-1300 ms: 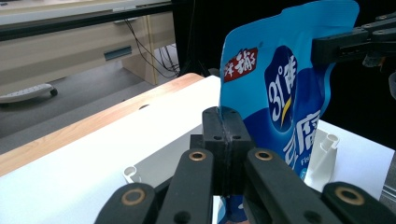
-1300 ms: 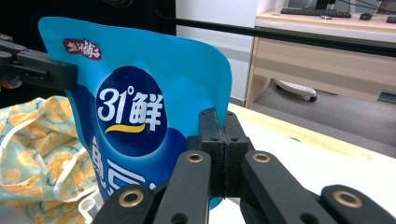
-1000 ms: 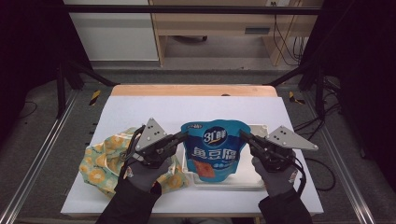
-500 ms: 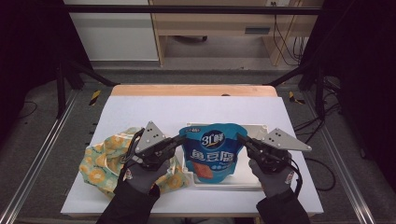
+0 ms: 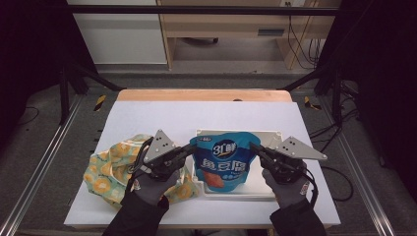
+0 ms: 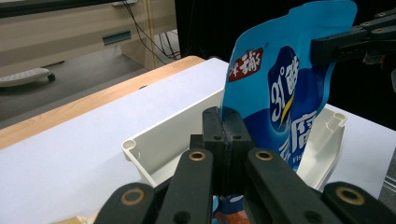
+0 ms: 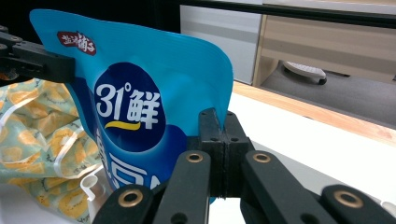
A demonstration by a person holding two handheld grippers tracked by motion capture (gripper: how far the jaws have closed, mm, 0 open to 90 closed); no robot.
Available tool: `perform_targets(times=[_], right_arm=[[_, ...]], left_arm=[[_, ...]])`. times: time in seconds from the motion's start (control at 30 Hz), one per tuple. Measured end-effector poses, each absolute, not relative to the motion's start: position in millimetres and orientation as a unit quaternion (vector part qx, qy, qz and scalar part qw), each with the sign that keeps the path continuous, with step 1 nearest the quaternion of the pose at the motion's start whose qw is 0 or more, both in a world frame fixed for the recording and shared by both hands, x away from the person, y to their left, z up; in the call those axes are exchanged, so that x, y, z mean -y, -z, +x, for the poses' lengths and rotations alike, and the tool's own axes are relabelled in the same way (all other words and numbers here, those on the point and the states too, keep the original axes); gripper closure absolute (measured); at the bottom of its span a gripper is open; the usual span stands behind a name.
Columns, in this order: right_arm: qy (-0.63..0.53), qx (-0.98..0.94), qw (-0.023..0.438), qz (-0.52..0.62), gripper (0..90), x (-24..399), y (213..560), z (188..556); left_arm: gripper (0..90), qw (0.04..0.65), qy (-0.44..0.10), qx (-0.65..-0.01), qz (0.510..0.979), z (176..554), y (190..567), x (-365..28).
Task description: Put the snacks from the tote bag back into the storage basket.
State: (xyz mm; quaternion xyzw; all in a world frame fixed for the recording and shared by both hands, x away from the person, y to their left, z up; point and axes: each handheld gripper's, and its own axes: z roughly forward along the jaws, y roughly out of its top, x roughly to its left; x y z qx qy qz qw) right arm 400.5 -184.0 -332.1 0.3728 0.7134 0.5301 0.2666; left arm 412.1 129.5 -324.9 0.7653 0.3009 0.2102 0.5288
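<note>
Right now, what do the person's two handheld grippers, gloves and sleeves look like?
The left gripper and the right gripper are black, with jointed linkage jaws showing brass-coloured pivot rings, and each carries a grey three-cornered plate dotted with small holes. A black cable trails from each. The person wears dark grey gloves with a small red-and-white wrist marking, and dark sleeves.

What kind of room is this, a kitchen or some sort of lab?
Probably a lab or recording workstation, not a kitchen: a white table inside a metal frame, cables trailing by a desk behind, and a person holding a snack pouch with hand-held grippers.
</note>
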Motion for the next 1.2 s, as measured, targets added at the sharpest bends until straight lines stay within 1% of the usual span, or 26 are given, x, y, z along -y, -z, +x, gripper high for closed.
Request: perform_targets(times=[0.1, 0.23, 0.4, 0.53, 0.6, 0.7, 0.77, 0.83, 0.93, 1.03, 1.2], right_arm=[[-0.532, -0.711, 0.267, 0.373, 88.4, 184.8, 332.9, 400.4], [-0.536, -0.707, 0.266, 0.376, 85.4, 185.6, 334.2, 400.1], [-0.539, -0.702, 0.274, 0.377, 76.4, 184.6, 335.4, 400.8], [-0.540, -0.695, 0.289, 0.375, 63.7, 185.8, 336.6, 400.7], [-0.543, -0.690, 0.295, 0.378, 55.0, 187.6, 337.4, 400.7], [-0.544, -0.684, 0.301, 0.381, 47.7, 192.0, 339.6, 400.1], [-0.546, -0.683, 0.295, 0.385, 43.1, 195.7, 341.7, 399.4], [-0.547, -0.682, 0.293, 0.386, 40.6, 198.8, 343.7, 398.5], [-0.547, -0.685, 0.289, 0.386, 37.4, 202.0, 347.2, 397.2], [-0.543, -0.688, 0.286, 0.387, 35.2, 204.2, 351.7, 396.4], [-0.534, -0.693, 0.284, 0.392, 33.2, 209.7, 358.4, 394.7]], left_arm=[[88.6, 0.531, -0.211, -0.299, 0.764, 411.6, 325.5, -129.8], [84.6, 0.532, -0.213, -0.298, 0.764, 411.5, 325.9, -130.0], [74.6, 0.537, -0.210, -0.296, 0.762, 412.1, 325.8, -132.3], [64.1, 0.534, -0.213, -0.294, 0.764, 411.2, 326.0, -136.6], [57.9, 0.534, -0.214, -0.292, 0.764, 410.7, 327.1, -139.6], [47.5, 0.531, -0.218, -0.284, 0.768, 408.7, 329.1, -144.7], [41.1, 0.526, -0.223, -0.283, 0.770, 406.1, 331.0, -150.0], [36.0, 0.527, -0.224, -0.283, 0.770, 404.0, 332.5, -155.4], [31.7, 0.527, -0.222, -0.286, 0.769, 401.0, 335.3, -165.0], [28.7, 0.518, -0.228, -0.292, 0.771, 399.3, 339.5, -174.1], [26.6, 0.514, -0.238, -0.308, 0.764, 398.2, 345.4, -189.7]])
